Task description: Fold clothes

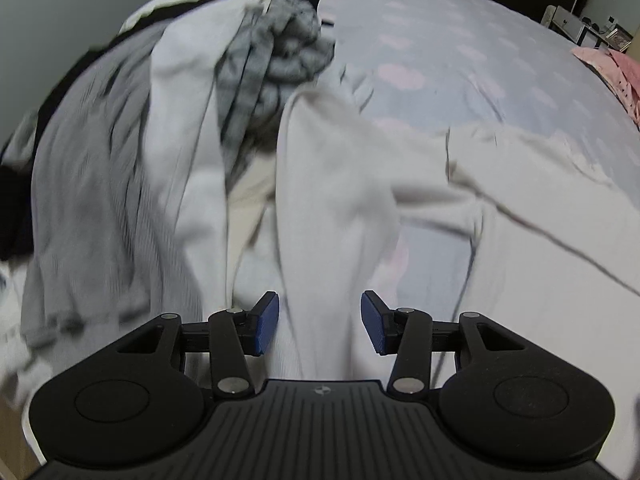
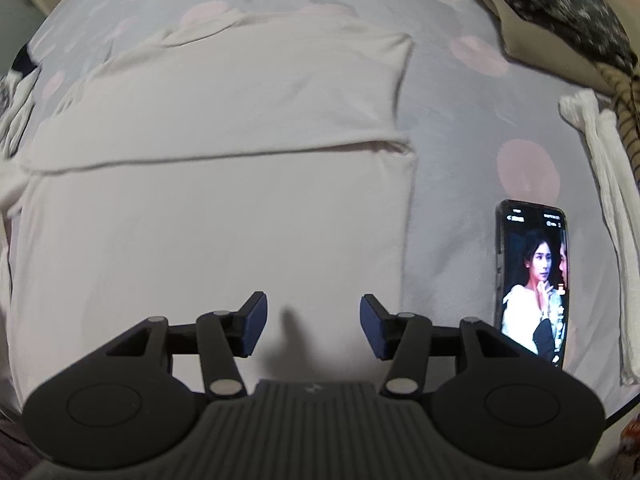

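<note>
A cream white garment [image 2: 224, 184] lies partly folded on the bed, its upper part doubled over the lower part. The same garment shows rumpled in the left wrist view [image 1: 340, 200]. My right gripper [image 2: 313, 326] is open and empty just above the garment's near part. My left gripper [image 1: 319, 324] is open, its blue pads on either side of a raised fold of the cream cloth, not closed on it.
A heap of unfolded clothes [image 1: 132, 160], grey, white and checked, lies to the left. A phone [image 2: 534, 280] with a lit screen lies right of the garment. A folded white cloth [image 2: 608, 208] and dark patterned fabric [image 2: 560, 4] sit at the right. The bedsheet [image 1: 440, 52] is pale blue with pink spots.
</note>
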The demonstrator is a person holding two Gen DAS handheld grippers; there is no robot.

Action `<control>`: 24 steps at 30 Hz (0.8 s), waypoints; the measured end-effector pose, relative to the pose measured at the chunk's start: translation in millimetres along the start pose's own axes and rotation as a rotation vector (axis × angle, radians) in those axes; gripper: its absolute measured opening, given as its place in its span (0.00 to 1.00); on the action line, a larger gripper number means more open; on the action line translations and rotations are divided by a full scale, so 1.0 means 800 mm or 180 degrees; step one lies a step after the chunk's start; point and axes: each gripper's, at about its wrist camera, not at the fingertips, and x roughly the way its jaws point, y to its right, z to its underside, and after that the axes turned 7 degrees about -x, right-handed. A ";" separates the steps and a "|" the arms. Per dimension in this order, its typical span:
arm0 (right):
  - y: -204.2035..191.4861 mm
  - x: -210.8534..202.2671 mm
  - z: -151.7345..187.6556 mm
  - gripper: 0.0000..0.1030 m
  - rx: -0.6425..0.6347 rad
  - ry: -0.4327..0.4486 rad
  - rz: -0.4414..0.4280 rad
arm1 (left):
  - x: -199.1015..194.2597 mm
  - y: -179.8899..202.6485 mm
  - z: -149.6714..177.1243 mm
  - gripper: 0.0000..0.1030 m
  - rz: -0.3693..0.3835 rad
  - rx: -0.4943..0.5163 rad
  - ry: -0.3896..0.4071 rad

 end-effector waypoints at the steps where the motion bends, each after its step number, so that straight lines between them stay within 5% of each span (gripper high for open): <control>1: -0.006 0.000 0.005 0.54 -0.0044 0.0013 0.0009 | -0.001 0.000 0.007 0.42 -0.0006 0.0021 -0.0002; 4: -0.028 0.005 0.020 0.55 -0.0221 0.0027 0.0088 | 0.002 0.007 0.023 0.36 -0.0175 0.0203 0.0057; 6: -0.045 0.008 0.034 0.55 -0.0369 0.0008 0.0162 | 0.005 0.013 0.029 0.15 -0.0308 0.0330 0.0107; 9: -0.068 0.011 0.056 0.55 -0.0584 -0.0038 0.0249 | -0.002 0.014 0.031 0.06 -0.0324 0.0360 0.0220; 17: -0.086 0.009 0.073 0.56 -0.0836 -0.0021 0.0295 | -0.041 0.031 0.011 0.05 -0.0404 0.0402 0.0539; 24: -0.079 0.005 0.068 0.56 -0.0787 -0.0020 0.0267 | -0.040 0.041 0.014 0.05 -0.0451 0.0441 0.0445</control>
